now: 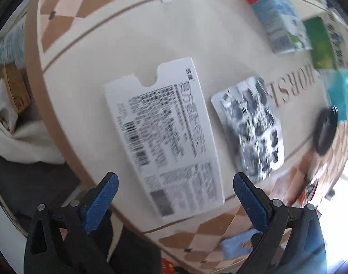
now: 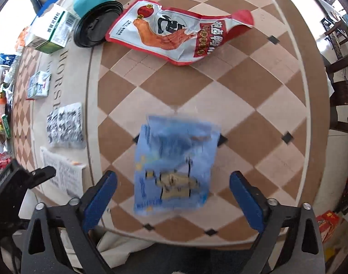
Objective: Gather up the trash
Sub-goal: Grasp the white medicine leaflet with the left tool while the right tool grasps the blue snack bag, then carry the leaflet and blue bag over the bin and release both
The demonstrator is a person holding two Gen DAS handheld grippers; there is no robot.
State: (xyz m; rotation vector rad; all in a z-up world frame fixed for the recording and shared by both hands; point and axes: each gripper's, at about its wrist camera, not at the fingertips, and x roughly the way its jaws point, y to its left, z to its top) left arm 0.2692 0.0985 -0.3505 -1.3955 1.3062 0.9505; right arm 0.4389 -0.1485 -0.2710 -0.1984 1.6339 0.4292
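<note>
The left gripper [image 1: 174, 193] has its jaws wide open, holding nothing. A flat white box [image 1: 164, 137] lies on the table [image 1: 119, 45] between and ahead of them. The right gripper [image 2: 172, 191] is wide open too, with a blue wrapper [image 2: 174, 166] between its jaws.

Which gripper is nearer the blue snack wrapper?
Right. The open right gripper has the blue snack wrapper lying between its fingers. The open left gripper is over the white flattened box; the wrapper sits off to its right.
</note>
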